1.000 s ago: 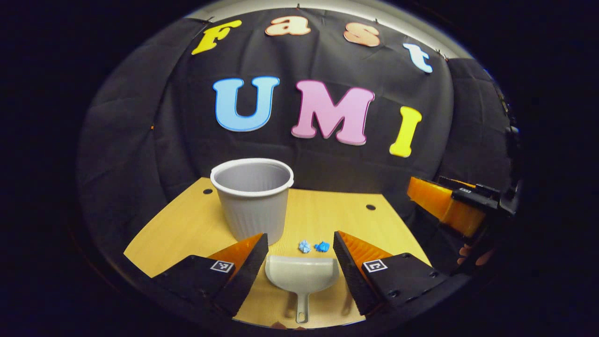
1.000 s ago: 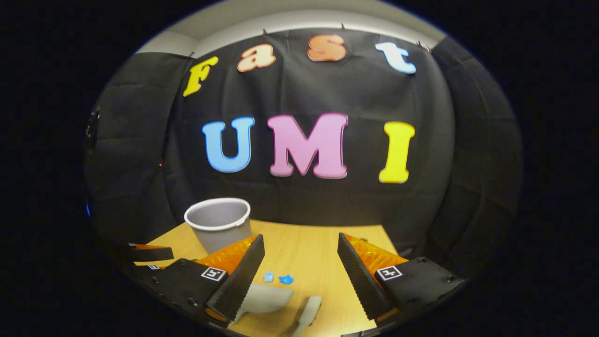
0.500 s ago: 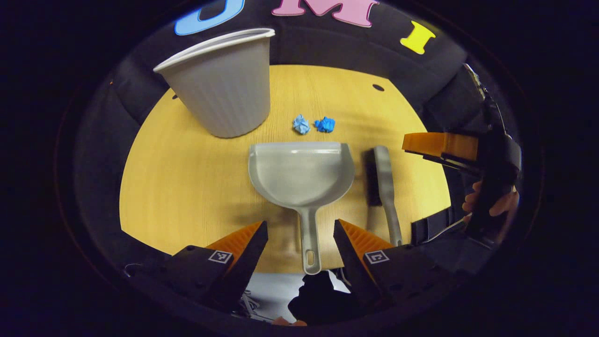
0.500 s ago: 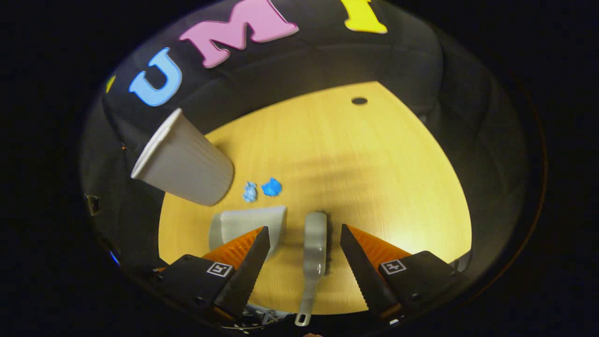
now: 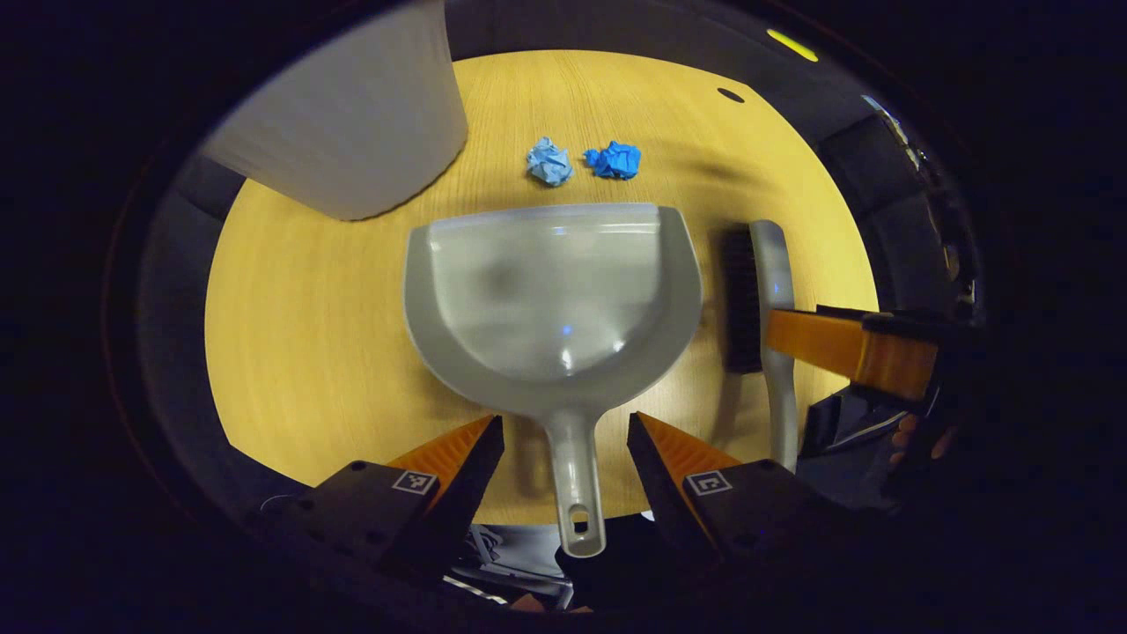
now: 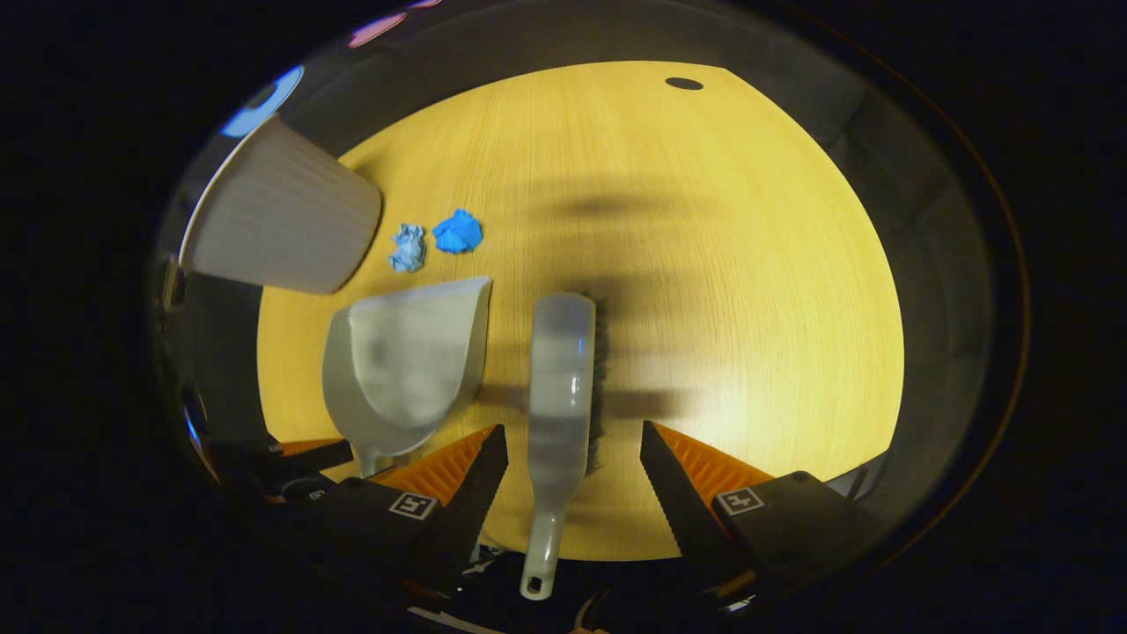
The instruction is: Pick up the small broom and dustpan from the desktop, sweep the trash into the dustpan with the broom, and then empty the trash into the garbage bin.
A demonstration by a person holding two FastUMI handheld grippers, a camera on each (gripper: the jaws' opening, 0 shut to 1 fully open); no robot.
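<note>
The left gripper point(image 5: 563, 458) hangs over the dustpan point(image 5: 550, 295), jaws wide open with the dustpan's handle running between them, touching neither side. The right gripper point(image 6: 572, 467) is placed the same way over the broom point(image 6: 559, 387): jaws wide open, the handle between them, nothing held. Both tools lie flat on the tabletop point(image 5: 308, 335), the broom just beside the dustpan on its right. Two blue paper wads point(image 5: 581, 162) sit near the dustpan's front lip, and the bin point(image 5: 352, 132) stands beside them to the left.

The main risk, as I judge it, is in the closing. Both handles are thin and lie flat on the wood, so if the jaws come down too high they may pinch only the top edge and the handle could roll or slip out. If they come down too low, the tips may hit the tabletop and push the tool away.

The handle ends reach past the near edge, so a grip far back may let the pan's front sag. The two grippers work close together and could bump. A shoved dustpan could scatter the wads.
</note>
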